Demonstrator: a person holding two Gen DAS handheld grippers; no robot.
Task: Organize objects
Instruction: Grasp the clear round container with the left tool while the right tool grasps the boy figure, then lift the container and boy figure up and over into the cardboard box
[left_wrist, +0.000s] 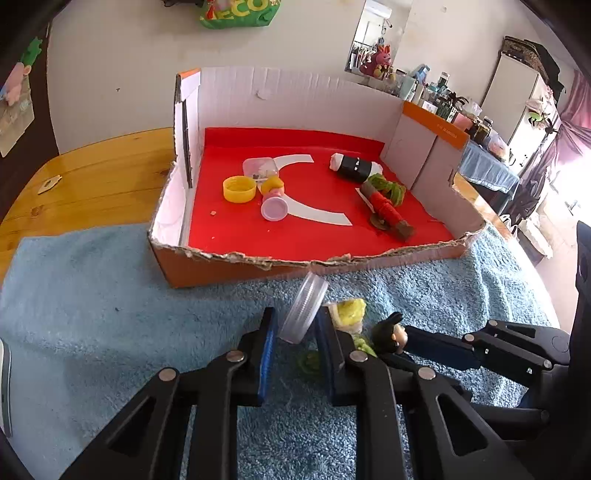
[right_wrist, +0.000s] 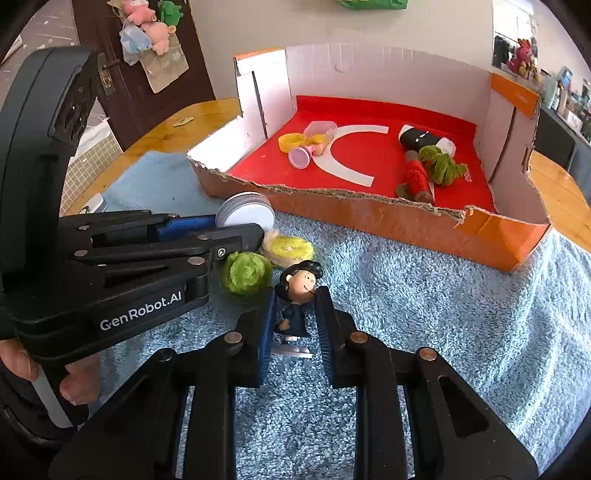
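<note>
Sitting in the right gripper (right_wrist: 294, 325) (pads pressing): the figurine (right_wrist: 295, 295).

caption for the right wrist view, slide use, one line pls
Right gripper shut on a small figurine on the blue towel; left gripper grips a clear round jar before the cardboard box.

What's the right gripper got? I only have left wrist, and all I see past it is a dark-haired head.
Observer: Right gripper is shut on a figurine in a dark dress, pads on its body.
Operator: Lifted?
Observer: Doesn't look it. It's upright, white base apparently on the towel.
Operator: Anything crowding it?
Observer: A fuzzy green ball sits just left of its head. I can't tell if they touch.
</note>
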